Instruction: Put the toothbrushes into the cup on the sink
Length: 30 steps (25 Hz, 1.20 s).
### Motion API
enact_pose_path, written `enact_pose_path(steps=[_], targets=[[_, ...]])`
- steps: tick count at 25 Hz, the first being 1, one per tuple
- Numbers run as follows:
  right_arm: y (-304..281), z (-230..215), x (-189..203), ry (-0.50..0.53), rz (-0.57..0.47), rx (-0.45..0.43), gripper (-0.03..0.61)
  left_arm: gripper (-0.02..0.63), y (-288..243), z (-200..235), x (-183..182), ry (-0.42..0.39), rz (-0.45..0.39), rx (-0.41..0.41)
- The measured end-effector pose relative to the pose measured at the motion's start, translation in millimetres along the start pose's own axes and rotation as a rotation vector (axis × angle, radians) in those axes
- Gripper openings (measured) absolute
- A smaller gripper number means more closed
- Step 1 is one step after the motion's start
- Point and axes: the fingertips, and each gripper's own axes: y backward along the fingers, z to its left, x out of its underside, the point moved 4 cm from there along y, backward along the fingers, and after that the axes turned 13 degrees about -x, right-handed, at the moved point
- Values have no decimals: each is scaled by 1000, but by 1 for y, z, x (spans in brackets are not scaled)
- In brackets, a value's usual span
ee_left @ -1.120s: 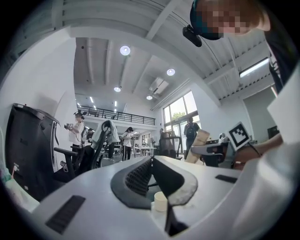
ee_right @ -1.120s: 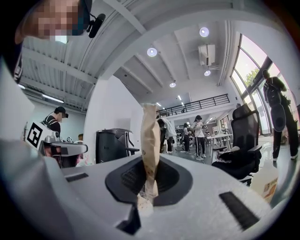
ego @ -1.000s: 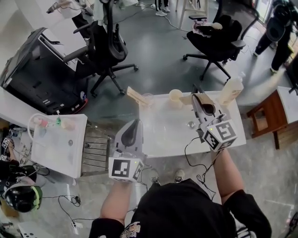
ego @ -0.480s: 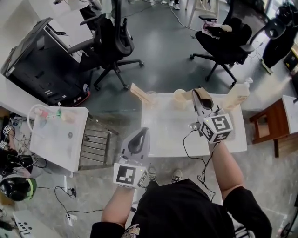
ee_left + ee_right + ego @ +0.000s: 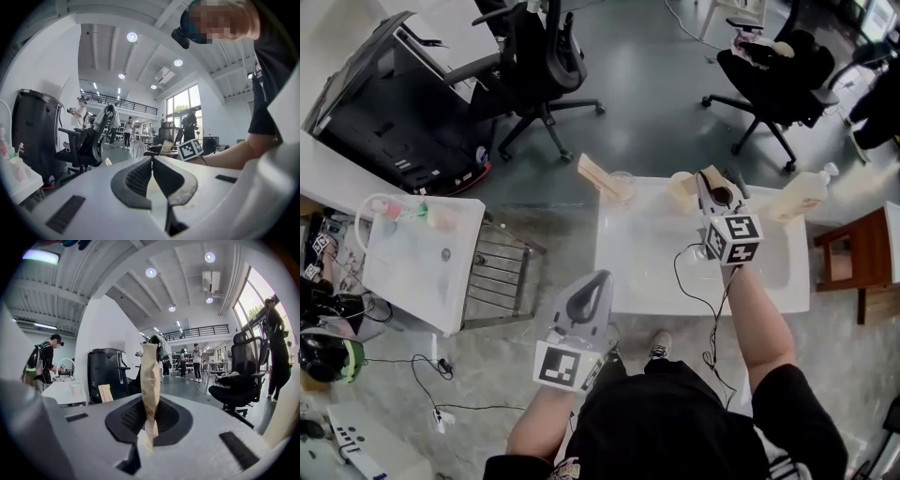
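My right gripper (image 5: pixel 707 178) is shut on a tan paper-wrapped toothbrush (image 5: pixel 151 376), which stands upright between its pads (image 5: pixel 129 416). It hovers over the far edge of the white sink (image 5: pixel 647 277), right beside a beige cup (image 5: pixel 681 184). A second tan pack (image 5: pixel 598 175) leans at a clear cup (image 5: pixel 622 186) on the sink's far left corner. My left gripper (image 5: pixel 596 278) is shut with nothing in it (image 5: pixel 152 161), held near my body off the sink's near left corner.
A pale bottle (image 5: pixel 806 195) stands at the sink's far right. A second white basin (image 5: pixel 417 272) with small items is at the left, a metal rack (image 5: pixel 495 277) between the two. Office chairs (image 5: pixel 539 66) and a wooden stool (image 5: pixel 848 258) stand around.
My left gripper has drawn back from the sink's left edge toward my body. The right gripper has kept its place by the beige cup with the pack in it.
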Motion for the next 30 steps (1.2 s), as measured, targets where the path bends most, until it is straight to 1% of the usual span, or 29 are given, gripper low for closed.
enact_pose_path(steps=[7, 12, 14, 16, 19, 23, 30], targets=[[-37, -22, 52, -50, 107, 15, 21, 12, -1, 18, 18, 18, 51, -34], [-50, -28, 75, -96, 154, 24, 35, 12, -4, 26, 24, 26, 71, -41], [-53, -28, 80, -117, 158, 22, 62, 12, -6, 28, 26, 29, 75, -39], [-53, -27, 83, -134, 150, 8, 128, 12, -9, 28, 27, 32, 77, -33], [-51, -24, 80, -137, 129, -15, 171, 12, -12, 27, 27, 38, 73, -22], [-41, -18, 65, -126, 87, -45, 224, 12, -16, 22, 23, 40, 67, 1], [-11, 3, 16, -89, -33, -105, 270, 12, -19, 9, 16, 32, 46, 25]])
